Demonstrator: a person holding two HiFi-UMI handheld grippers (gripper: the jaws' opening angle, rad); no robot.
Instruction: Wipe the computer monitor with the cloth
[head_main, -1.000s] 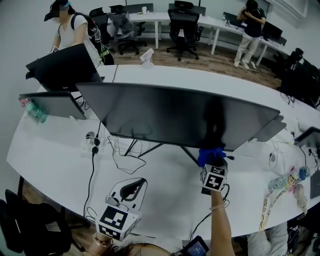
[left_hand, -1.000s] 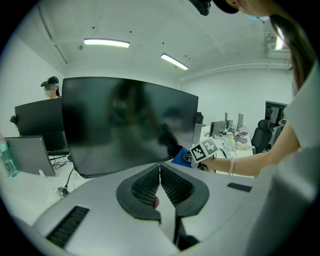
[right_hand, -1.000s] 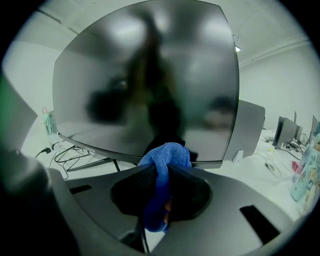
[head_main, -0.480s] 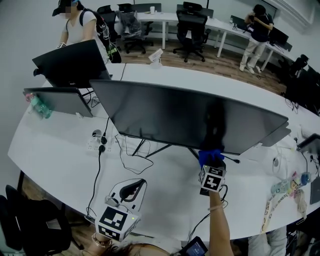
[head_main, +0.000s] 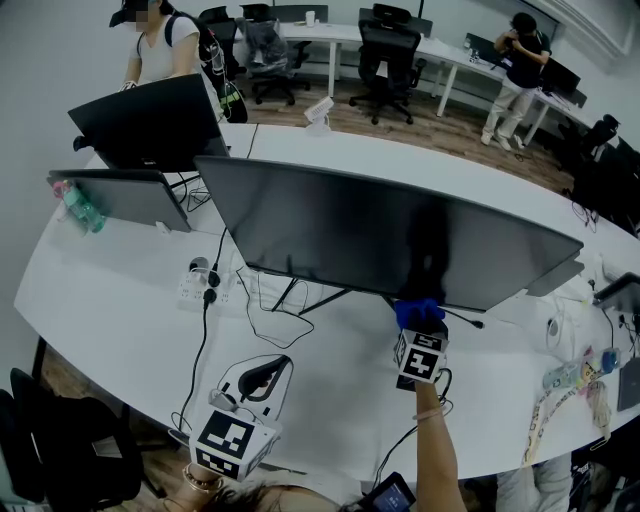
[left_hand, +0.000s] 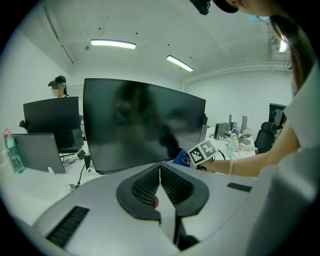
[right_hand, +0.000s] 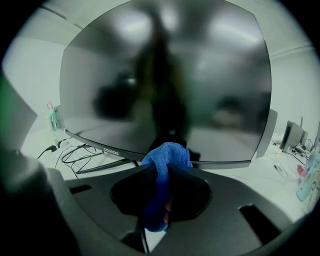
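A wide, dark curved monitor (head_main: 380, 235) stands on the white desk (head_main: 110, 310), its screen off. My right gripper (head_main: 422, 322) is shut on a blue cloth (head_main: 419, 311), which bunches just below the monitor's bottom edge, right of its stand. In the right gripper view the blue cloth (right_hand: 166, 159) sticks out between the jaws, close in front of the monitor (right_hand: 165, 80). My left gripper (head_main: 262, 380) hovers low over the desk's near side, jaws shut and empty, well short of the monitor (left_hand: 142, 122). The right gripper's marker cube (left_hand: 202, 151) shows there too.
Black stand legs (head_main: 300, 297) and loose cables (head_main: 255, 310) lie under the monitor, with a power strip (head_main: 195, 287) to the left. Two more monitors (head_main: 150, 125) stand at far left beside a person (head_main: 160, 50). Bottles and a lanyard (head_main: 570, 385) sit at right. Office chairs stand beyond.
The view has shifted slightly, so the monitor sits a little further right in frame. My right gripper with the cloth stays at the monitor's bottom edge. The left gripper has hardly moved.
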